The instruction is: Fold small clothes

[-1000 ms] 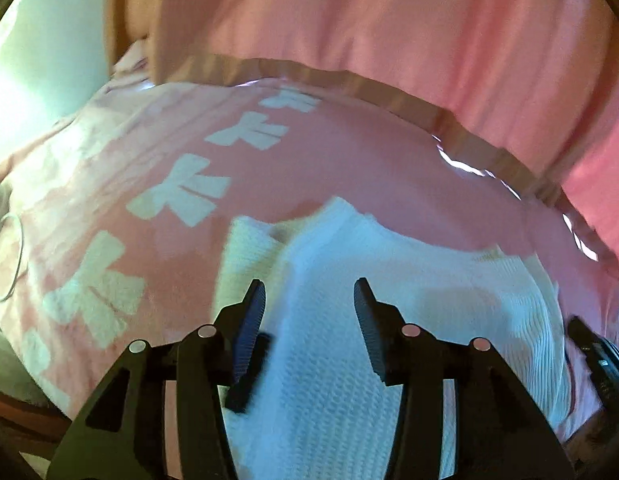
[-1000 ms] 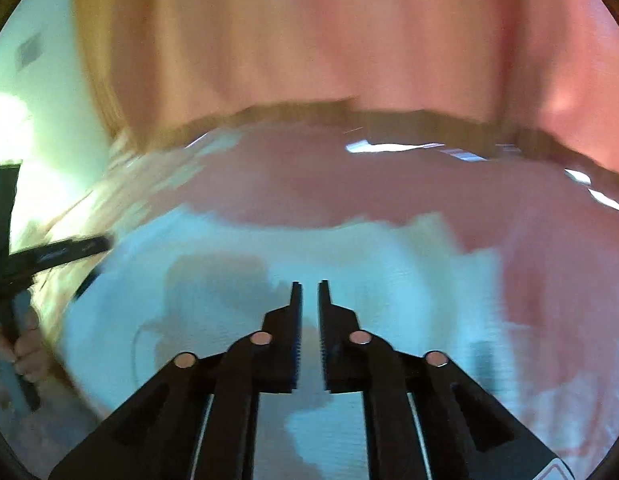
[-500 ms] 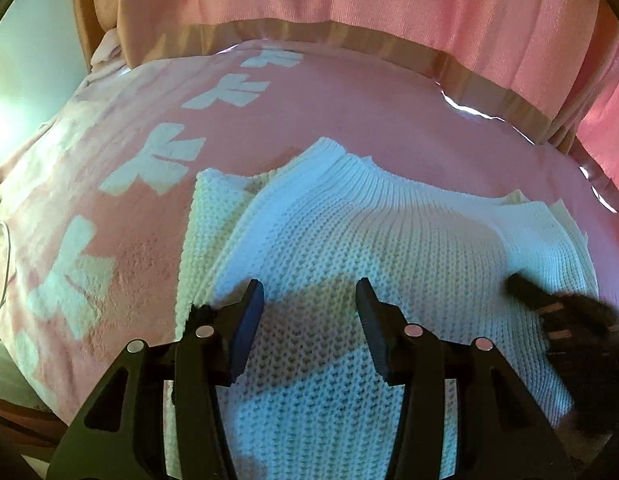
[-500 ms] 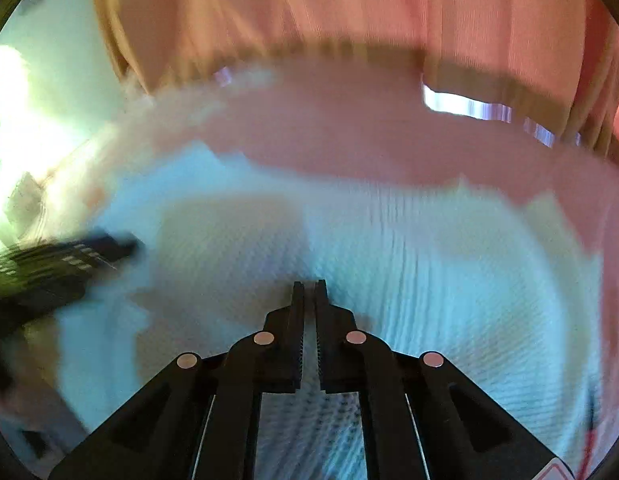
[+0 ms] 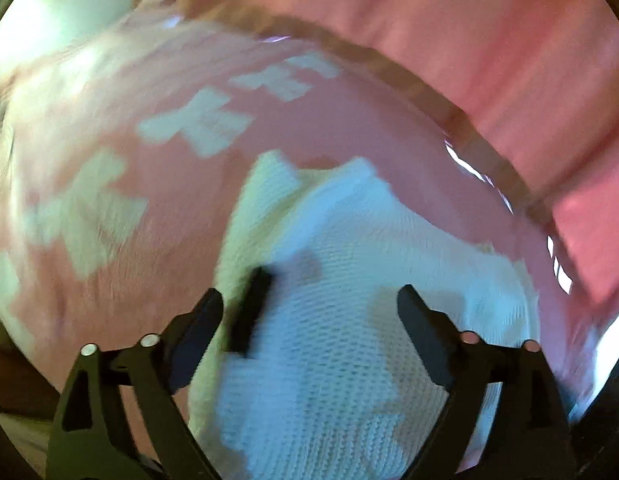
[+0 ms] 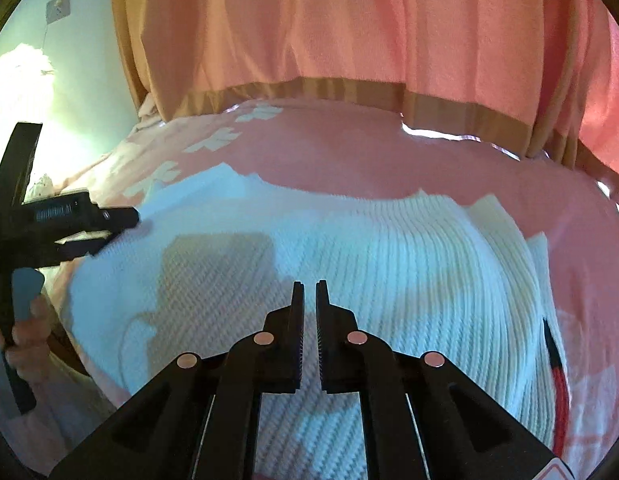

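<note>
Mid-fold: left gripper [image 5: 309, 304] spread wide, right gripper [image 6: 309, 300] nearly closed and empty over white sweater [image 6: 389, 248]; next, grab an edge.

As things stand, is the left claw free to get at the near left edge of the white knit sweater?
Probably yes: the left claw hangs open right over the white knit sweater, nothing lying between its fingers and the left edge on the pink blanket.

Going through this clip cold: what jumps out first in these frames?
A white knit sweater lies spread across a pink blanket with pale bow-like shapes, filling the middle of both views. Behind it hangs a pink curtain with a tan hem. The left gripper hovers open over the sweater; the right gripper is nearly shut, holding nothing.
</note>
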The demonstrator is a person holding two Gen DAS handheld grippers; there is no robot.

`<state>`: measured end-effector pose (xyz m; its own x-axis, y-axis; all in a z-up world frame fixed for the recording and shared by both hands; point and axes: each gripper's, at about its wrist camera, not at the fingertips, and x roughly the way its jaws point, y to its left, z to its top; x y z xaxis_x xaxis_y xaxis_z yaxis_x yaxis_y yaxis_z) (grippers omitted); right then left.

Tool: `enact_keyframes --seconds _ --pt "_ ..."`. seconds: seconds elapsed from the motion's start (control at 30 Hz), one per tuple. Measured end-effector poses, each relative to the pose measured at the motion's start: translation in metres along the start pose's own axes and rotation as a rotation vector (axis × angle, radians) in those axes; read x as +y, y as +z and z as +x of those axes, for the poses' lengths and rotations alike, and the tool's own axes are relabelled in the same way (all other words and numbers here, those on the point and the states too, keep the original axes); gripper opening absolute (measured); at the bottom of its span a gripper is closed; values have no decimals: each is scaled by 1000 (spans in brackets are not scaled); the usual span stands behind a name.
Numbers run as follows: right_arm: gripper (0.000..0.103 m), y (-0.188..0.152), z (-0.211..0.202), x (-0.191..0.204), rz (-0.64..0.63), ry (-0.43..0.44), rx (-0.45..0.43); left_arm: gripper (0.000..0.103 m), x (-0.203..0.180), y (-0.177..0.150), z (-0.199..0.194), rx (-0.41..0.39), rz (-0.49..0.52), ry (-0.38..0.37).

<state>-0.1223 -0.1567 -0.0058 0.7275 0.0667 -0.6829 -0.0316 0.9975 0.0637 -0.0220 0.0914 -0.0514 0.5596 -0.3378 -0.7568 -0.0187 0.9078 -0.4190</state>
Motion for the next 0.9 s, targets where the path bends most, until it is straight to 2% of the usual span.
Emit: enact_keyframes --seconds 0.1,0.17,0.23,0.3,0.37,0.4,0.53,0.7,0.9 --pt "5 -9 12 -9 55 34 40 92 29 -3 26 80 -216 -24" --pt "5 -9 18 -12 75 45 50 91 26 -2 21 25 -209 -39" --pt "5 -8 21 -11 77 46 50 71 19 -1 27 68 -180 -65" --pt "5 -8 29 -9 76 44 68 42 13 -5 30 79 -149 -27" --pt "4 -11 44 -7 78 38 120 28 9 -4 29 80 -130 -57" --pt "4 -12 45 -7 82 39 112 25 7 -2 25 74 -123 -75" --pt "3 -11 44 -2 55 21 106 22 -11 5 -6 19 -72 -140" --pt "3 -15 43 -3 51 29 94 22 -63 2 -54 -64 45 -228" --pt "3 -21 29 -13 81 63 62 22 -136 -13 -71 -80 182 -291"
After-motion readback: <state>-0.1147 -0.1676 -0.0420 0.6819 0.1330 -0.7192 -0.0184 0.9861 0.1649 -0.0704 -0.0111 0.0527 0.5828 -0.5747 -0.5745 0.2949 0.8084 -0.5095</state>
